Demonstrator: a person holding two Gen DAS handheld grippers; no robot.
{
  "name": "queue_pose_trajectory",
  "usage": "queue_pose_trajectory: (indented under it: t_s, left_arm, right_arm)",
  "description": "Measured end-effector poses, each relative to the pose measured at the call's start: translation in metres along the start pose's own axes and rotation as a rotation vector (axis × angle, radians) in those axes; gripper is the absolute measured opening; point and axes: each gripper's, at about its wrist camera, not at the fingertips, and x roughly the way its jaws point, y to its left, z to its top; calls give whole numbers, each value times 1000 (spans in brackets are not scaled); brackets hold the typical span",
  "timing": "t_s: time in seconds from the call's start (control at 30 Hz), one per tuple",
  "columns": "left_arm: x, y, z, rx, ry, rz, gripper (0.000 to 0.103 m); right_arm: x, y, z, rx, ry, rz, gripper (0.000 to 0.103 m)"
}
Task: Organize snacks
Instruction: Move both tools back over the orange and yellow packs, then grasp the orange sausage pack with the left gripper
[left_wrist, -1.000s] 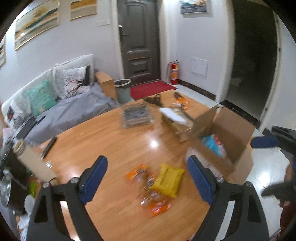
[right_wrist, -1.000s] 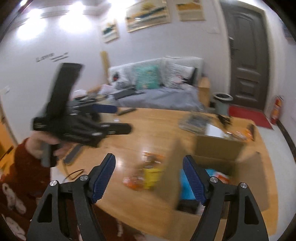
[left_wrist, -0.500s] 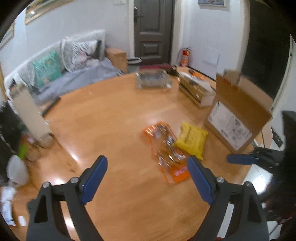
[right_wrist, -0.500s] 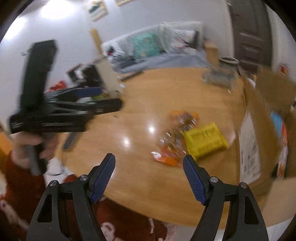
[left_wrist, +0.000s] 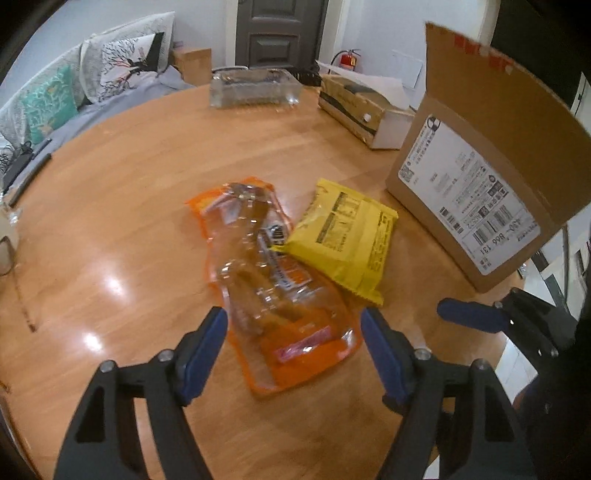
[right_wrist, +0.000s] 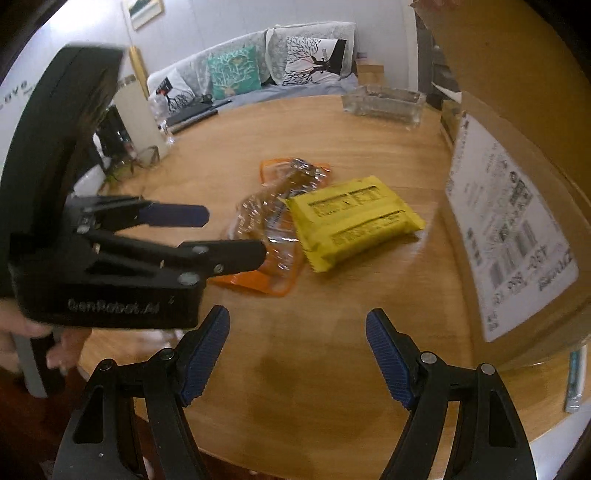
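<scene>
I am closing my left tongs (left_wrist: 291, 343) around the orange snack bag (left_wrist: 273, 280) lying on the surface (left_wrist: 122, 206) left of the yellow packet (left_wrist: 343, 236), right tongs (right_wrist: 297, 350) released and empty, judging a firm pinch before lifting comes next.

Bright indoor light, tabletop (left_wrist: 110, 206) glare, fisheye blur
</scene>
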Motion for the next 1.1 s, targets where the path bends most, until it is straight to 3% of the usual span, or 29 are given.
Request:
queue_pose_trajectory:
  t_s: [0.07, 0.2, 0.33, 0.53, 0.77, 0.9, 1.1]
  left_arm:
    - [5, -5, 3, 17, 5, 33, 79]
    - [12, -9, 2, 54, -1, 104, 78]
    - [2, 5, -1, 19, -34, 87, 61]
    - [-7, 39, -12, -12, -41, 136, 60]
    - [-21, 80, -29, -67, -41, 146, 60]
    - [-24, 83, -34, -51, -43, 145, 60]
    - [-26, 88, -38, -58, -44, 127, 60]
  right_arm:
    - [-4, -2, -4, -6, -1, -17, 74]
    - [-3, -8, -8, 3, 2, -27, 74]
    - [-5, -10, -8, 10, 5, -21, 74]
    - [-2, -8, 0, 71, -3, 11, 74]
    - [24, -3, 32, 155, -9, -47, 79]
    - [43, -2, 56, 158, -9, -112, 89]
    - [70, -1, 90, 142, 13, -167, 91]
